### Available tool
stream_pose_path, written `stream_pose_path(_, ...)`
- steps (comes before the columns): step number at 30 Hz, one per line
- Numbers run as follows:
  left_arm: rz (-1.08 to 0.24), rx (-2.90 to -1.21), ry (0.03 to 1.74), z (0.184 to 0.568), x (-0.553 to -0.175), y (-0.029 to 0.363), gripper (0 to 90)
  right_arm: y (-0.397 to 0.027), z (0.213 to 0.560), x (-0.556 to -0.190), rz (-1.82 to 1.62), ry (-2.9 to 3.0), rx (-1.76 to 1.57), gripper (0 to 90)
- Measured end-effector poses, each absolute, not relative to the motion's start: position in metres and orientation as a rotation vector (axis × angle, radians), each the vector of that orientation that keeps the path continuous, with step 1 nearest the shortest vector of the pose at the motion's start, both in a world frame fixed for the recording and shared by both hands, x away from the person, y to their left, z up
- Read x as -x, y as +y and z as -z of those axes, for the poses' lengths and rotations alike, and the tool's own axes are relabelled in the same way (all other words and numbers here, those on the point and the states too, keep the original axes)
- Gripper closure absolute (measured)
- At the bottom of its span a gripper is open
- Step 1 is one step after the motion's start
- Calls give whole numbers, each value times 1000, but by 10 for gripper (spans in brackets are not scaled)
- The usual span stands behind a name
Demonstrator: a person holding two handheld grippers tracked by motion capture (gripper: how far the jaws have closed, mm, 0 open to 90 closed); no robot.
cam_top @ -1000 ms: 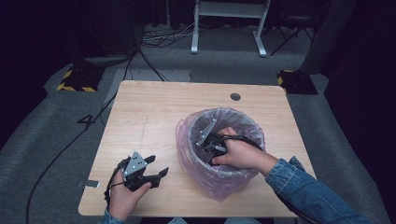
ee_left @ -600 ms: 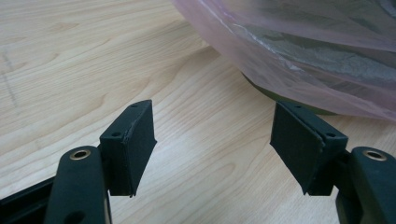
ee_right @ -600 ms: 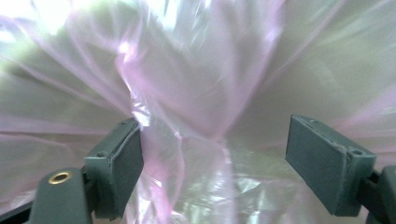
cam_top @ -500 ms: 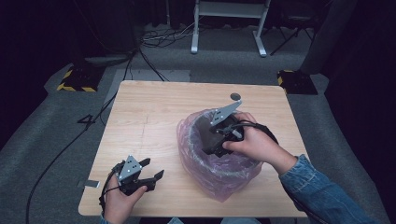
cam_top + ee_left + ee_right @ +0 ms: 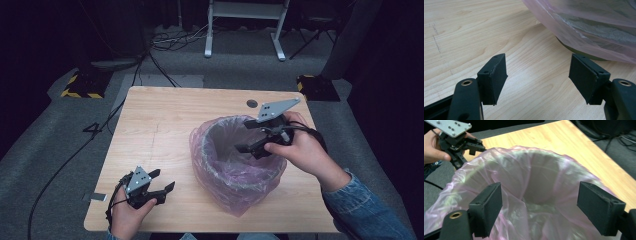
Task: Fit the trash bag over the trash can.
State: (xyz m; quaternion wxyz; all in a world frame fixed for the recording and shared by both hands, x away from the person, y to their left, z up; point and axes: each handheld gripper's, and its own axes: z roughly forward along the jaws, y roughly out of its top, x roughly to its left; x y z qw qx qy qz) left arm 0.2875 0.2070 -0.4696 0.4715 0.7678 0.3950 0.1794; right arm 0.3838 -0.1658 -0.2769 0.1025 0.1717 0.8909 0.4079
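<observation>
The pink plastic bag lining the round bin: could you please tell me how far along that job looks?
Done: the thin pink plastic bag sits inside the round bin, its edge folded over the rim all around. In hand: nothing; the right gripper hovers open above the mouth, and the left gripper rests open near the table's front edge. Left: probably only tidying the slack bag.

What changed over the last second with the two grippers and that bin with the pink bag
The right gripper has come up out of the bin, where it was reaching down inside the pink bag, and now hangs over the rim at the bin's right side, jaws open with nothing between them. The left gripper stayed on the table near its front left corner, open. The bin and bag kept their place.
</observation>
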Motion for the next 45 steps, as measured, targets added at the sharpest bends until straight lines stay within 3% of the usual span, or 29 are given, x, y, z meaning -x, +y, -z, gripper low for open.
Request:
stream_pose_path(28,-480,-1891,1022,468,-292,217,301,-281,268,-382,-1175,2372,-835,199)
stream_pose_path(45,-523,-1945,1077,469,-293,227,291,-318,314,-384,-1077,2350,-988,178)
